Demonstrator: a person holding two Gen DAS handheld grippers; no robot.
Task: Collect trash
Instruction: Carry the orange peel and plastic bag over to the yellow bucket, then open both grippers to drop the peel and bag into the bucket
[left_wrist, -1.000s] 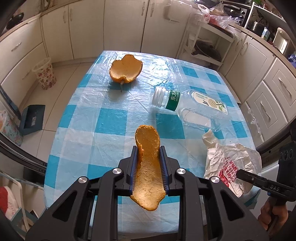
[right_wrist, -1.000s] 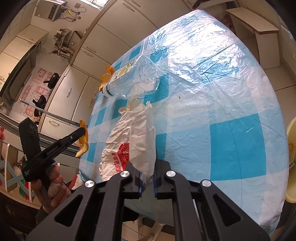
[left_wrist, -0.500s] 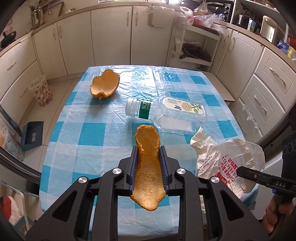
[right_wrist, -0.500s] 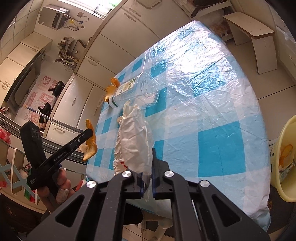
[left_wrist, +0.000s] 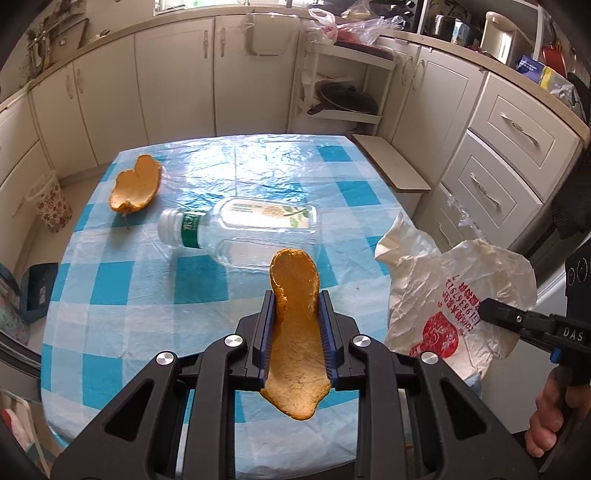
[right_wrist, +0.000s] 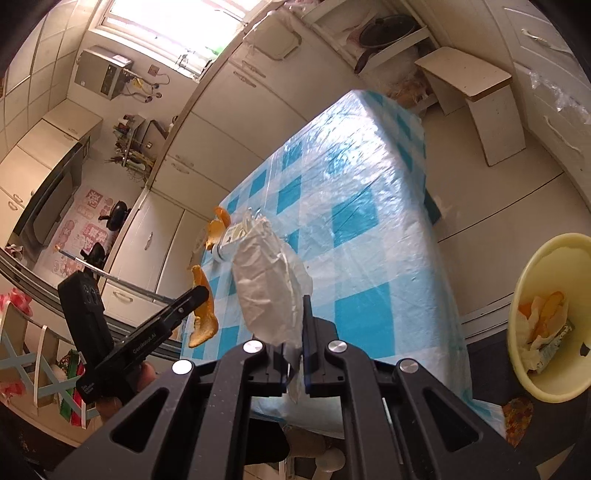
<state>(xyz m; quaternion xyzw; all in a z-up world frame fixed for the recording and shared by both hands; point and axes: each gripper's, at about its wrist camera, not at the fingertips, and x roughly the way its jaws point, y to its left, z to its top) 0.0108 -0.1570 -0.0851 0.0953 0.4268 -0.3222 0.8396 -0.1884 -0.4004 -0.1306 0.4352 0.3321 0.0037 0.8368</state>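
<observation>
Orange peel (left_wrist: 295, 332) clamped in left tongs (left_wrist: 297, 314) above checkered table (left_wrist: 110, 295).

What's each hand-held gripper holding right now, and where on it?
The left hand-held gripper clamps the orange peel across its middle, both ends free. The right hand-held gripper pinches the white plastic bag by its lower edge.

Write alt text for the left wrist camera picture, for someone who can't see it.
The left gripper holds a long orange peel between its fingers above a blue checked table. On the table lie a clear plastic bottle and a second peel; at right, the right gripper holds a white plastic bag.
</observation>
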